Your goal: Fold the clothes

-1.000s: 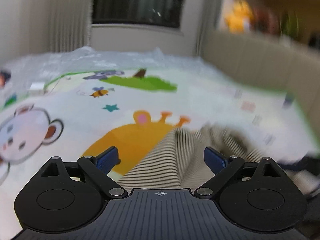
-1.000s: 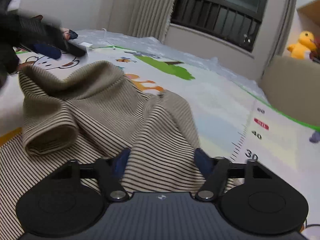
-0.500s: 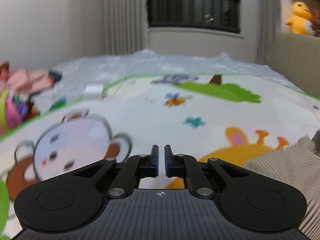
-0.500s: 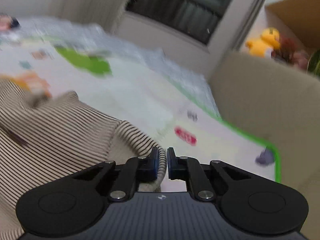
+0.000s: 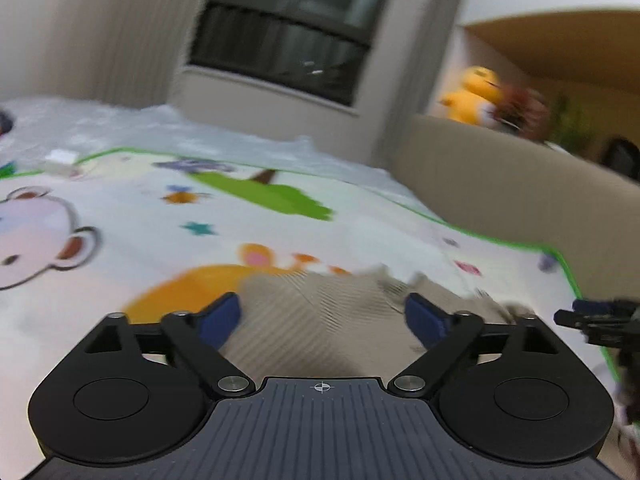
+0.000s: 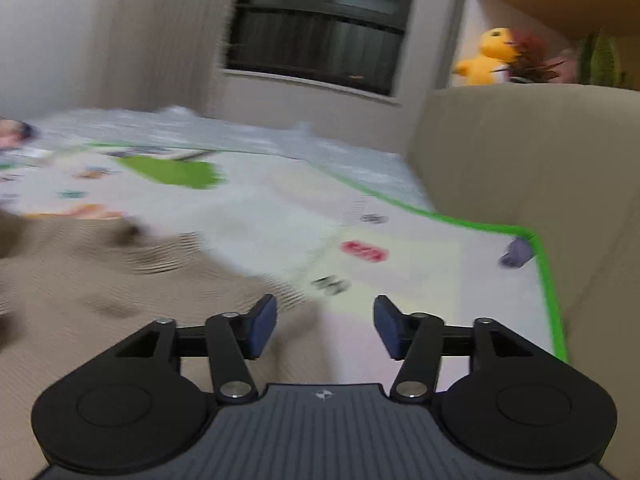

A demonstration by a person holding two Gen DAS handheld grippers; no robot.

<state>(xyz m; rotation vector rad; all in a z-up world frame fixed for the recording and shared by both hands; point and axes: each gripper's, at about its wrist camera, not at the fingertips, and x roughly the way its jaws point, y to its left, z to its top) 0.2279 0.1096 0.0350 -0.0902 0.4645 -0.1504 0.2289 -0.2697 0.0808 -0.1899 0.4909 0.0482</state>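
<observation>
While blurred in both views, lies rumpled on the play mat [image 5: 360,236]: striped garment [image 5: 320,320], dead ahead between left gripper [image 5: 322,318] jaws, left of right gripper [image 6: 324,330]. Both jaws wide apart, gripping nothing; left nearer.

No text, brand or number is legible in either view. The play mat [image 6: 420,240] carries a red oval label [image 6: 364,251] with pale marks inside and, just below it, a dark printed mark [image 6: 331,284] that resembles digits; motion blur prevents reading either. In the left wrist view, a small pink mark [image 5: 468,268] on the mat is equally unreadable. Each gripper housing bears a small crosshair symbol [image 5: 322,387] at its front edge [image 6: 323,394], without lettering.
</observation>
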